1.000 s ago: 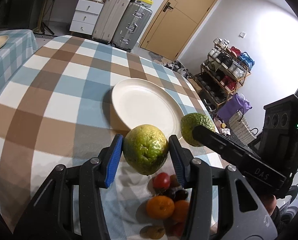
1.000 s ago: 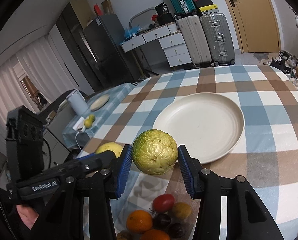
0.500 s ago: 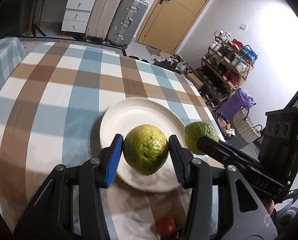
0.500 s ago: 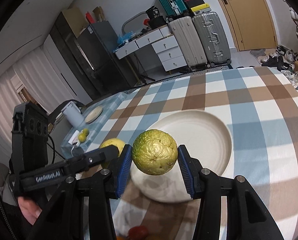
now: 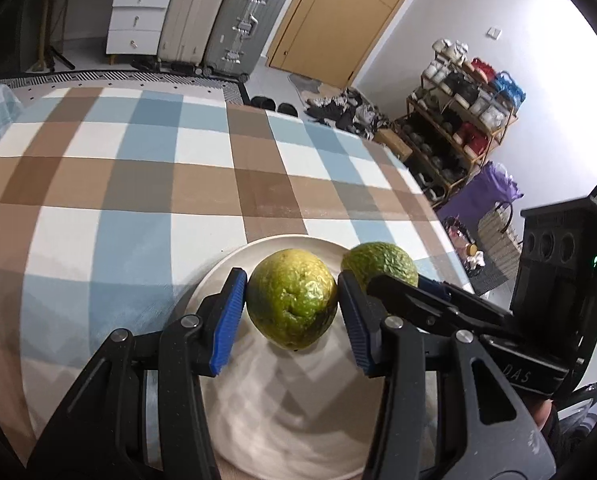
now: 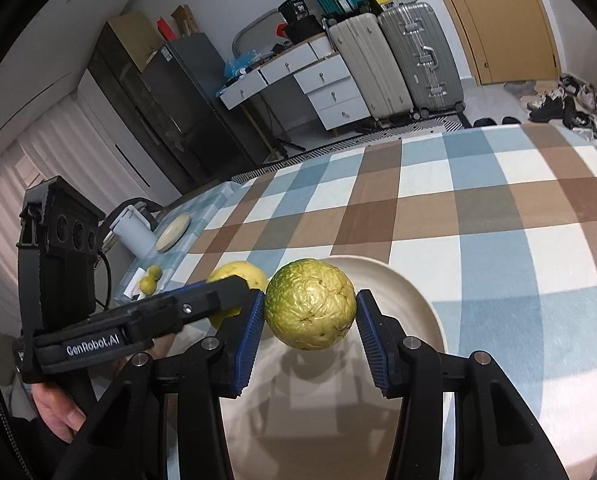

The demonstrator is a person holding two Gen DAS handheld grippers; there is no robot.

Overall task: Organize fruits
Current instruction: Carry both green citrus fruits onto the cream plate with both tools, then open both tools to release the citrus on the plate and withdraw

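Note:
My left gripper (image 5: 292, 308) is shut on a green-yellow citrus fruit (image 5: 292, 298), held above the cream plate (image 5: 298, 420) on the checked tablecloth. My right gripper (image 6: 310, 320) is shut on a second bumpy green fruit (image 6: 310, 304), also over the plate (image 6: 418, 308). In the left wrist view the right gripper's fruit (image 5: 382, 264) shows to the right, behind its black finger. In the right wrist view the left gripper's fruit (image 6: 238, 276) peeks out at the left behind that gripper's finger. Both fruits hang side by side above the plate.
The checked tablecloth (image 5: 138, 184) stretches beyond the plate. A side table at the left holds a small plate (image 6: 172, 226), a white jug (image 6: 132, 232) and two small limes (image 6: 150, 280). Suitcases (image 5: 226, 20), drawers and a shoe rack (image 5: 462, 120) stand past the table.
Both grippers have moved forward over the table with their fruits and now hang above the plate. The pile of small fruits at the near edge has dropped out of view.

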